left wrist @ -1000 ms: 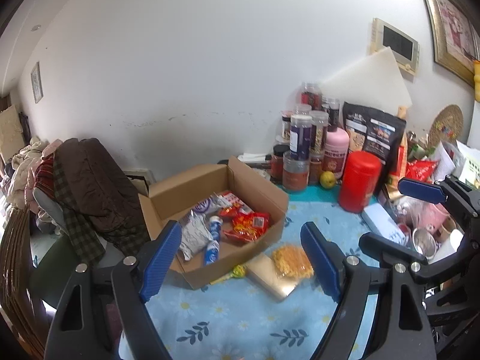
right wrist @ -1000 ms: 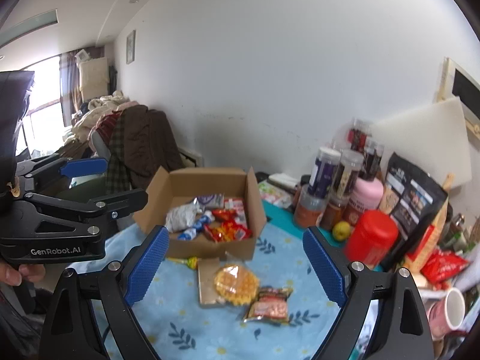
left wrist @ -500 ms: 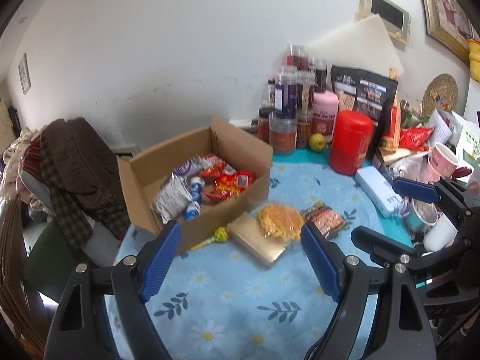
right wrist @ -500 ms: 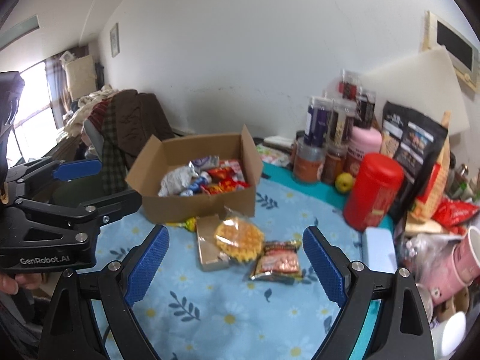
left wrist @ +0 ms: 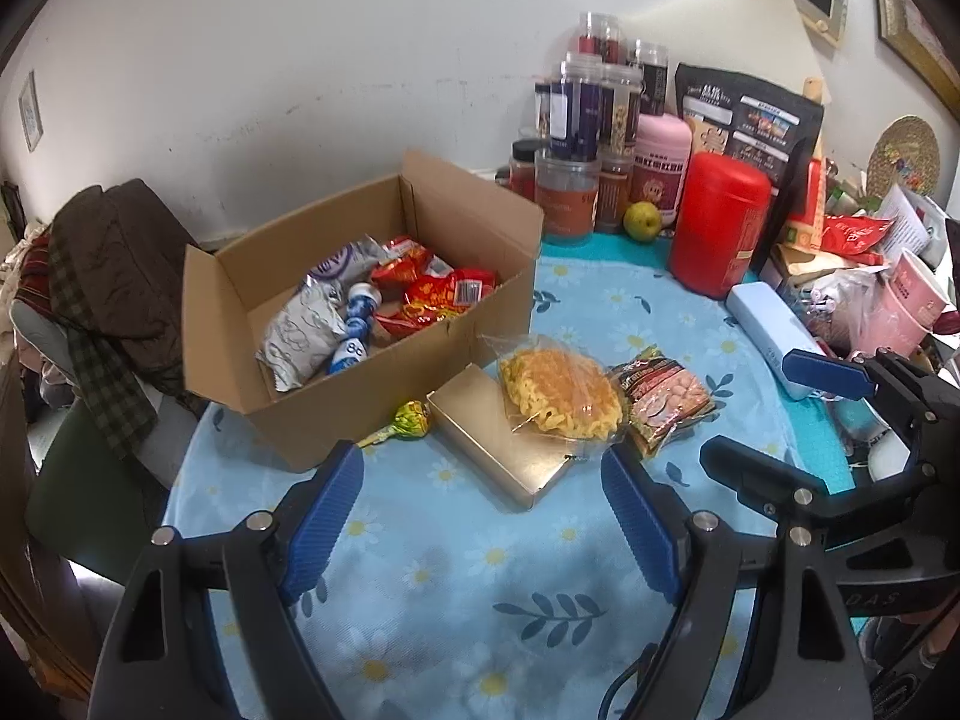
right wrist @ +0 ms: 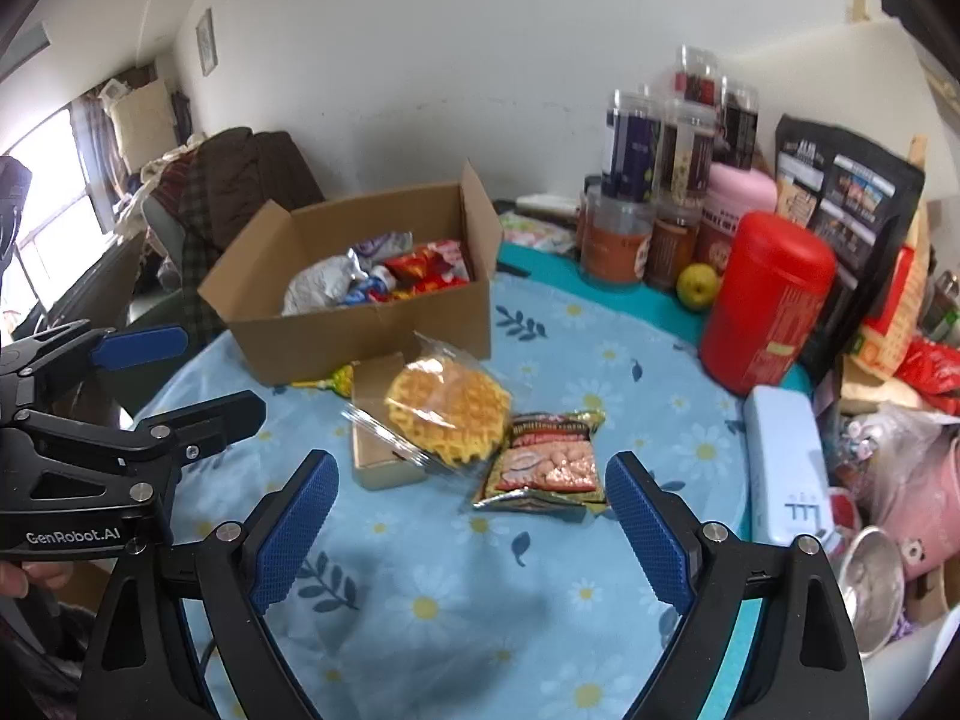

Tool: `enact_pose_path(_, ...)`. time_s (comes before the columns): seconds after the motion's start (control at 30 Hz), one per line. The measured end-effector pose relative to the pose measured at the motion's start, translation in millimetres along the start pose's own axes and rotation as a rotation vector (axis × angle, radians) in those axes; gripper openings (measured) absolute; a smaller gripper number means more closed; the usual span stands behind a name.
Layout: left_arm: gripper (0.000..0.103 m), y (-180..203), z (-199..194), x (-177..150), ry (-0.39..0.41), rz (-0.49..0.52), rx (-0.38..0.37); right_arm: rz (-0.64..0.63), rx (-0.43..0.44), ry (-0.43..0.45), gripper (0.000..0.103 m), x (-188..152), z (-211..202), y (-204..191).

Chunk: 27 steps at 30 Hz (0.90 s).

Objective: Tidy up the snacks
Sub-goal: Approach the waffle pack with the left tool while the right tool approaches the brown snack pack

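An open cardboard box (left wrist: 336, 384) (right wrist: 366, 330) holds several snack packets on the blue flowered tablecloth. In front of it lie a gold box (left wrist: 480, 450) (right wrist: 375, 468), a bagged yellow waffle snack (left wrist: 561, 393) (right wrist: 447, 408) resting on the gold box, a red peanut packet (left wrist: 663, 399) (right wrist: 549, 462) and a lollipop (left wrist: 411, 420). My left gripper (left wrist: 483, 507) is open and empty, just short of the gold box. My right gripper (right wrist: 471, 516) is open and empty, near the peanut packet. Each gripper shows in the other's view.
Jars (left wrist: 579, 120), a pink tub, a red canister (left wrist: 717, 222) (right wrist: 765, 300), a black bag and a green fruit (left wrist: 642, 219) stand at the back. A pale blue case (right wrist: 786, 462) and pink cups crowd the right. A chair with clothes (left wrist: 102, 276) stands left.
Both grippers have tilted down and moved closer to the table; the snacks in front of the box now sit larger and nearer the fingertips. Both stay open.
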State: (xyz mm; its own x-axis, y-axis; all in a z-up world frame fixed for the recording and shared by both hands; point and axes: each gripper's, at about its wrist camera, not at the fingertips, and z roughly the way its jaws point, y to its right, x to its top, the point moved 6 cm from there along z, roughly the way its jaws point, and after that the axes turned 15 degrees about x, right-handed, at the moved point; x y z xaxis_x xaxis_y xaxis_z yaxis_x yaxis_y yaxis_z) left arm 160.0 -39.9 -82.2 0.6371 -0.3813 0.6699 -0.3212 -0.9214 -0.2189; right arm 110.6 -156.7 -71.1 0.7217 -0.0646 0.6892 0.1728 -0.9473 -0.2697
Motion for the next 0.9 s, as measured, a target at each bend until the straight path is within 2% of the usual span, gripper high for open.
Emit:
enact_pose_path(0.4, 0.082, 17.4, 49.1, 10.7, -0.076, 0.027, -0.031, 0.058, -0.066, -0.11, 0.092, -4.7, 50.2, 50.9)
enact_pose_path(0.7, 0.082, 36.6, 73.6, 23.4, -0.105, 0.056, -0.067, 0.063, -0.097, -0.18, 0.092, -11.9, 85.7, 69.9)
enact_pose_path(0.87, 0.082, 54.1, 82.5, 25.5, -0.121, 0.096, -0.083, 0.102, -0.072, -0.212, 0.092, -23.0, 97.8, 81.6)
enact_pose_path(0.9, 0.082, 57.4, 84.2, 25.5, -0.124, 0.105, -0.085, 0.112, -0.061, -0.213, 0.089, -24.8, 98.4, 83.0)
